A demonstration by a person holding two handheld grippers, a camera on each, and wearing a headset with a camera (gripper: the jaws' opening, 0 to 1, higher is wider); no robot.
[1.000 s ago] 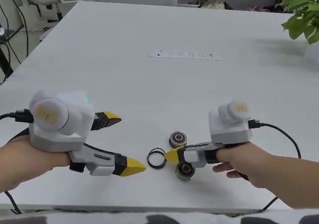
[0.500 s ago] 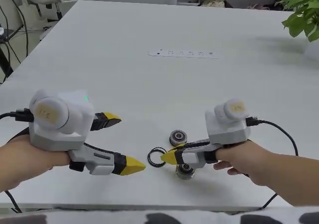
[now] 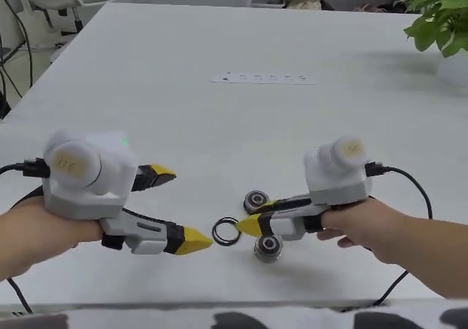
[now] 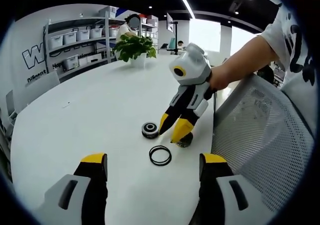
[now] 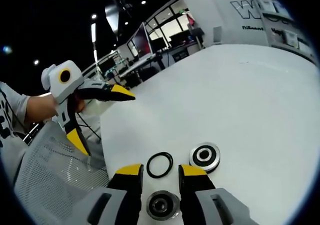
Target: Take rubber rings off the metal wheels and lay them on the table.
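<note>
Thin black rubber ring (image 3: 227, 231) lies flat on the matte white table (image 3: 219, 124), right off the right gripper (image 3: 246, 227) and its yellow tips. Those jaws sit slightly apart, holding nothing. The right gripper view shows a grey metal wheel (image 5: 161, 205) in the gap between them, and a dark-rimmed wheel (image 5: 204, 155) beside. Left gripper (image 3: 178, 206) gapes wide, empty.

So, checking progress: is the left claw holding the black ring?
No, the black ring lies flat on the table, beyond the open left claw.
</note>
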